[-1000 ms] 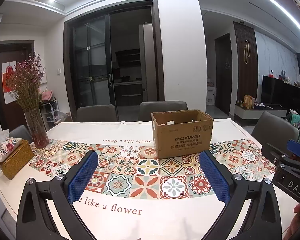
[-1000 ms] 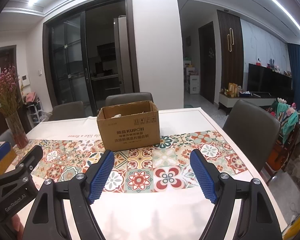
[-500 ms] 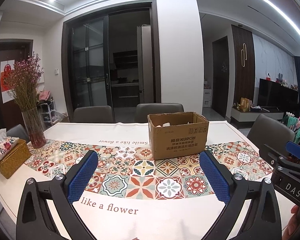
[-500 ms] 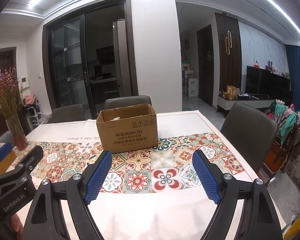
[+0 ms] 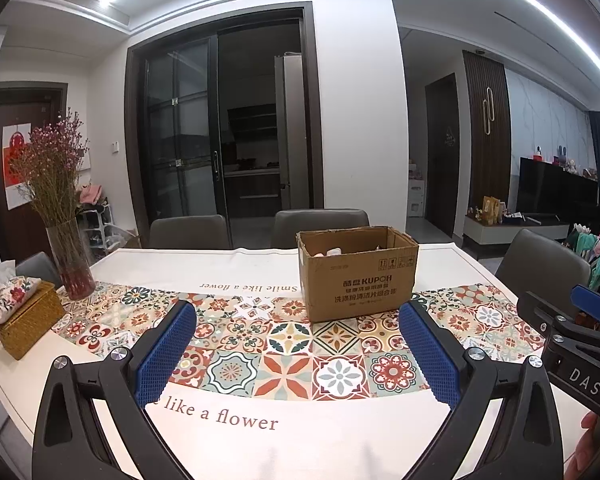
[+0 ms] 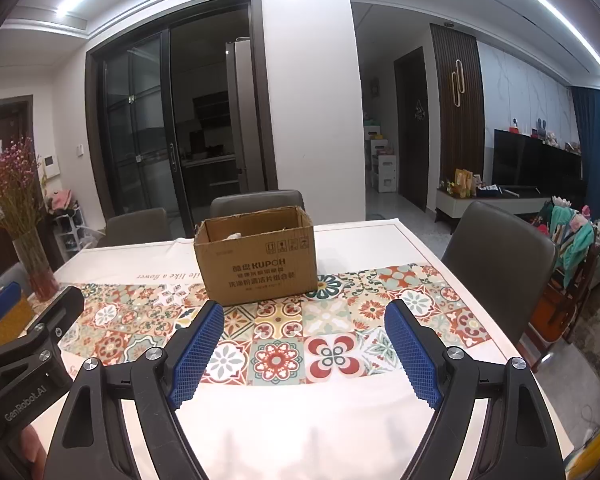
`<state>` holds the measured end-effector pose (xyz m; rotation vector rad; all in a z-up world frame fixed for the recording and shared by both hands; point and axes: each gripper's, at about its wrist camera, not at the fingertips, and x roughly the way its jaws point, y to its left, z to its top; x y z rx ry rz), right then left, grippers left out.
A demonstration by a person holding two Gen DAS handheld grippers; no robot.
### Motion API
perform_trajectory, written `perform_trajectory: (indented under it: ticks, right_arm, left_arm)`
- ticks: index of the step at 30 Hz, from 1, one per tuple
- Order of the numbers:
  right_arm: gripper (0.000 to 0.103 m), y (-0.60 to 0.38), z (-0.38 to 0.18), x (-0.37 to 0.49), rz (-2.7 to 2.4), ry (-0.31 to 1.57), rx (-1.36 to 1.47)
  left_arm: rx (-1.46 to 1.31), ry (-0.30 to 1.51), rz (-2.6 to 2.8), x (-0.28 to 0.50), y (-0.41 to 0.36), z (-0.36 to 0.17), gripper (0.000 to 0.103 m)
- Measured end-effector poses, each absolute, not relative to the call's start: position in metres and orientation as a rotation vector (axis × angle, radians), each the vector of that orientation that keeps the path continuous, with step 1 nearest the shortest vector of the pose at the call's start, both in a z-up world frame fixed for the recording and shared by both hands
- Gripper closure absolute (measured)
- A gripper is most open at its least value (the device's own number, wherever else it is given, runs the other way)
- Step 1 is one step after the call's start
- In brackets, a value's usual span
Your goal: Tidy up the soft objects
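Note:
An open cardboard box (image 5: pixel 356 276) stands on the patterned tablecloth, also in the right wrist view (image 6: pixel 256 260). A pale object (image 5: pixel 332 251) peeks above its rim inside. My left gripper (image 5: pixel 298 350) is open and empty, held above the table's near side, well short of the box. My right gripper (image 6: pixel 304 350) is open and empty, beside the left one. The right gripper shows at the left view's right edge (image 5: pixel 572 336); the left gripper shows at the right view's left edge (image 6: pixel 24 344).
A glass vase of dried flowers (image 5: pixel 66 256) and a wicker tissue box (image 5: pixel 22 316) stand at the table's left. Grey chairs (image 5: pixel 320 226) line the far side; another chair (image 6: pixel 500 264) stands at the right. The tablecloth (image 5: pixel 260 432) is white near me.
Both grippers have drawn back and risen slightly, so the box looks a little farther away. Both stay open and empty.

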<state>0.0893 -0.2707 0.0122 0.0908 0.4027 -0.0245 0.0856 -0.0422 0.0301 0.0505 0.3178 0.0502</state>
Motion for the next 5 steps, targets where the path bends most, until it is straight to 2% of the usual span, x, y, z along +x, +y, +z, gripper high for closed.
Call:
perform_trajectory:
  ticks: [5]
  right_arm:
    - [0.02, -0.2712, 0.0109, 0.0891, -0.021, 0.404, 0.092]
  left_arm:
    - [0.05, 0.316, 0.055, 0.0852, -0.0413, 0.0298, 0.0]
